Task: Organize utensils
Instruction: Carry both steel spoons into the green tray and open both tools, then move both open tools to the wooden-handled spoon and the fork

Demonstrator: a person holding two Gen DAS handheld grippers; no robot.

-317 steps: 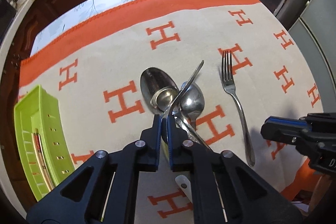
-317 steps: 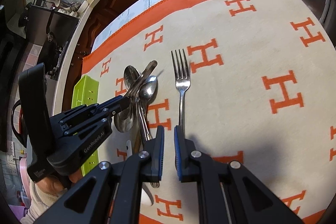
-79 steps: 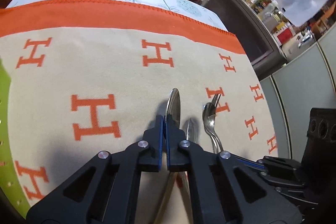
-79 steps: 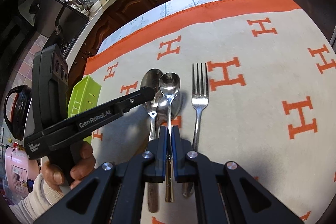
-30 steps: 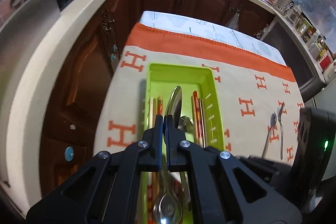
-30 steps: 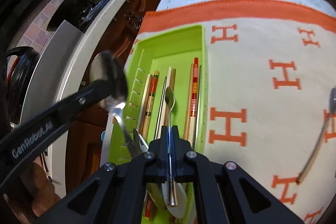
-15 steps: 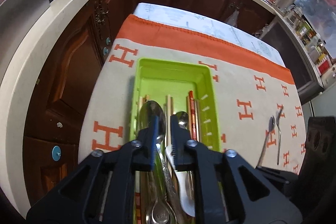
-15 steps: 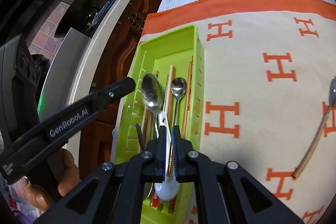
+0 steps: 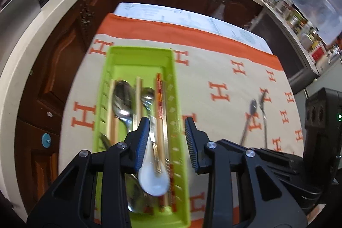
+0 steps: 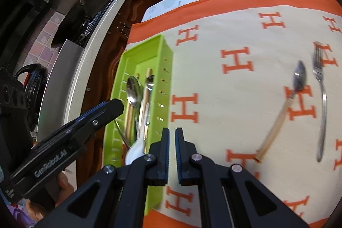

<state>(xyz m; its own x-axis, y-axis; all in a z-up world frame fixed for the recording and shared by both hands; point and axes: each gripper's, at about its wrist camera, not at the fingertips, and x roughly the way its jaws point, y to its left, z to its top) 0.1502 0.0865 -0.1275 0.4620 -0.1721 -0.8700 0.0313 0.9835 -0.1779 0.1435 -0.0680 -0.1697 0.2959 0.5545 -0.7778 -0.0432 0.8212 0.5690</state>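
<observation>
The left gripper [image 9: 166, 142] hangs over the near end of the green tray [image 9: 141, 55], its blue-padded fingers [image 9: 142, 140] spread wide with nothing between them. The right gripper [image 10: 172, 155] sits over the cloth just beside the tray's right wall, fingers nearly together, a thin gap showing and nothing in it.

From the left wrist view you look straight down into the tray: a large spoon [image 9: 121, 99] on the left, a smaller spoon [image 9: 149, 97] beside it, a white ceramic spoon [image 9: 154, 176] at the near end, and chopsticks [image 9: 159, 99], one pair red-banded, along the right side. Everything in there runs lengthwise with the tray; the two metal bowls point to the far end, the white bowl to the near end.

The right wrist view sees the tray [image 10: 147, 50] at a slant, so the red-banded chopsticks are hidden behind its wall, but it shows the left gripper [image 10: 102, 110] from the side and a hand [image 10: 62, 183] under it.

It also gives the clearer look at what lies out on the orange-and-cream H-patterned cloth [image 10: 235, 14]: a wooden-handled spoon [image 10: 299, 78], bowl away, handle slanting near and left, and a fork [image 10: 320, 78] just to its right, tines away, handle running near. They lie well apart from the tray. In the left wrist view that spoon [image 9: 253, 106] and fork [image 9: 263, 104] are small and blurred.
</observation>
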